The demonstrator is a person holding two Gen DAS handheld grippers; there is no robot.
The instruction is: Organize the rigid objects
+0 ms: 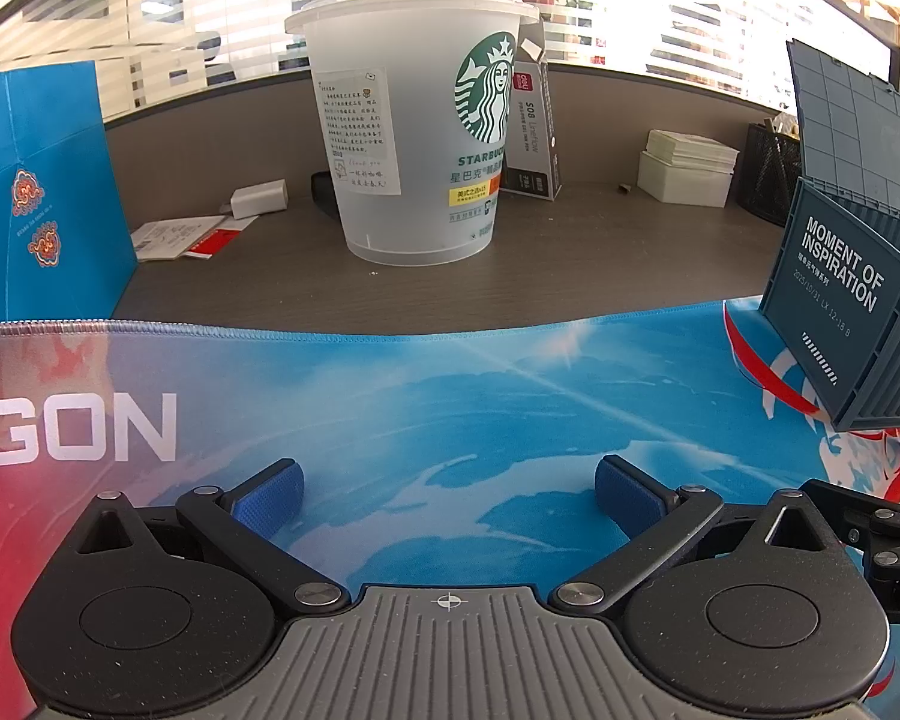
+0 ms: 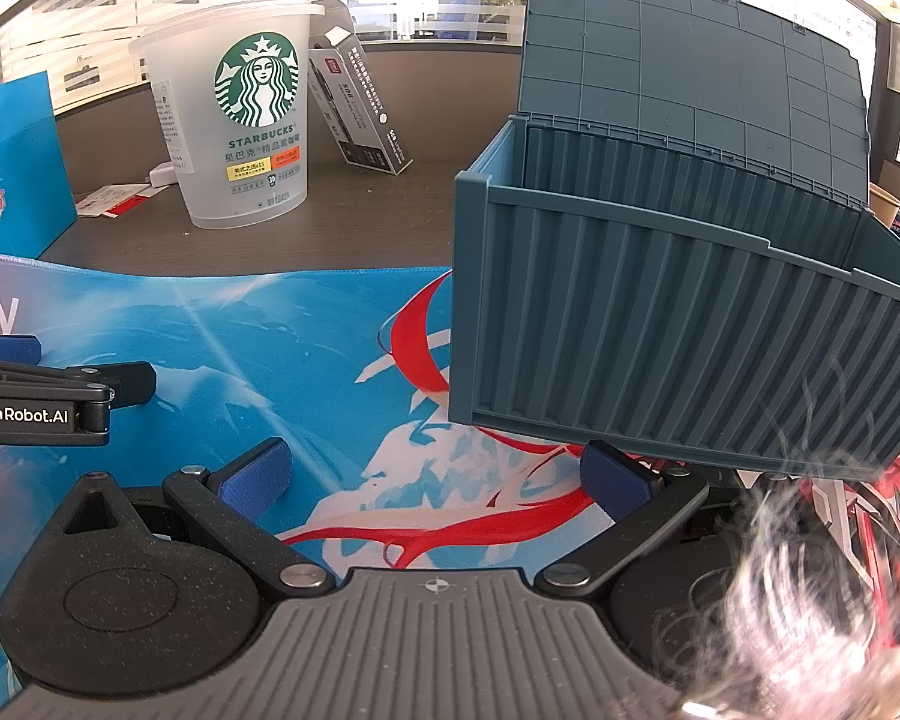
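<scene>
Desk: a grey wood-grain desk top [image 1: 570, 252] ran beneath everything, with striped window blinds behind it.
Mat: a large blue, white and red printed desk mat [image 1: 450, 396] covered the near part of the desk, with white letters at its left end.
Container box: a blue-grey ribbed plastic box shaped like a shipping container [image 2: 690, 324] stood on the right of the mat, its hinged lid [image 2: 690, 60] raised upright at the back; its end panel read "MOMENT OF INSPIRATION" in the left wrist view [image 1: 840, 300].
Paper bag: a bright blue paper bag with orange emblems [image 1: 36, 192] stood at the far left, at the mat's edge.
Cup: a frosted translucent plastic Starbucks cup with a lid [image 1: 414, 138] stood upright on the bare desk beyond the mat, well apart from both grippers.
Pen box: a black and white cardboard pen box [image 2: 360, 114] leaned tilted just behind the cup.
Left gripper: the left gripper [image 1: 449, 495], with blue pads, hovered over the mat with its jaws spread wide, holding nothing.
Right gripper: the right gripper [image 2: 435, 480] likewise stood wide apart and empty, its right pad [image 2: 615, 483] just below the container box's near wall.
Small items: a white charger block [image 1: 258, 198] and a red and white card [image 1: 180, 237] lay left of the cup.
</scene>
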